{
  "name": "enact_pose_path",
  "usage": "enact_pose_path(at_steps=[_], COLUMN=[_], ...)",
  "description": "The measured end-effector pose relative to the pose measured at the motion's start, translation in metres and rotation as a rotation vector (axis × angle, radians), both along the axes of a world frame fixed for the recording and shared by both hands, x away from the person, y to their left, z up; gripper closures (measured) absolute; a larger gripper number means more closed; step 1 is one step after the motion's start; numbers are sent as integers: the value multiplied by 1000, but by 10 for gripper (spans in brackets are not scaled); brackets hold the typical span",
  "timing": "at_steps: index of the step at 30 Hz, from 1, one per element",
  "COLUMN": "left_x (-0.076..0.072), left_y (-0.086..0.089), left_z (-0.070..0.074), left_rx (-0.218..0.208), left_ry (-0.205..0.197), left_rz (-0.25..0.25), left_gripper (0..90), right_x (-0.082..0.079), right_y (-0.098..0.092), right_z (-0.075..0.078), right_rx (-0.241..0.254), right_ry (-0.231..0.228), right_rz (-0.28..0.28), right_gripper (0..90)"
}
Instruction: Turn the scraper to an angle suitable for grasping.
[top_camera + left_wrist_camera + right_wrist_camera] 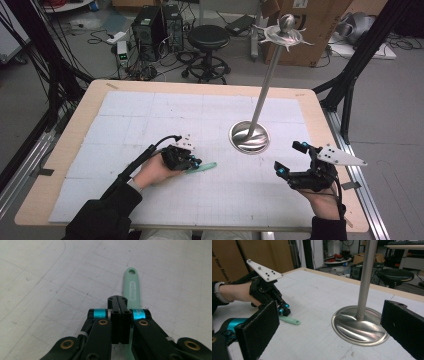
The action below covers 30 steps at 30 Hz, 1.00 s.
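**Mint handle under my left gripper, pointing toward the stand**

At centre-left of the high view, my left gripper (pixel 196 162) sits low on the table (pixel 150 120), its jaws pressed together over the near end of the mint-green handle (pixel 202 168). I cannot tell if they actually pinch it. In the left gripper view the handle (pixel 130 287) runs straight away from the jaws, its hanging hole at the far tip. Its long axis points right, toward the steel stand (pixel 249 137) at frame centre. At lower right, my right gripper (pixel 287 162) hovers with jaws spread, well apart from the handle. So my left hand is clearly the nearer one.
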<state>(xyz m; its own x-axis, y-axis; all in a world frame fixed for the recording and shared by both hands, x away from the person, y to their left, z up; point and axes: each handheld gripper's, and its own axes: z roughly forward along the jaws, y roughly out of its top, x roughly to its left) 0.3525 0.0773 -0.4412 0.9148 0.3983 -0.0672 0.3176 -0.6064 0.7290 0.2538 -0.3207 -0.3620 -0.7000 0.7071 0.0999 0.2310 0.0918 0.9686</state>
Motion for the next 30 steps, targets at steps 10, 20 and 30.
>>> enact_pose_path(at_steps=[10, 20, 30], left_x=[2, -8, -26], left_y=[5, 27, 45], left_z=[4, 40, 63], left_rx=[-22, -100, -140], left_ry=[7, -29, -81], left_rz=[3, 8, -43], left_gripper=[887, 610, 255], right_x=[0, 3, 7], right_y=[0, 1, 6], right_z=[0, 0, 1], right_rx=[-1, -3, -4], right_ry=[0, 0, 0], right_rz=[3, 9, 25], right_gripper=[11, 11, 11])
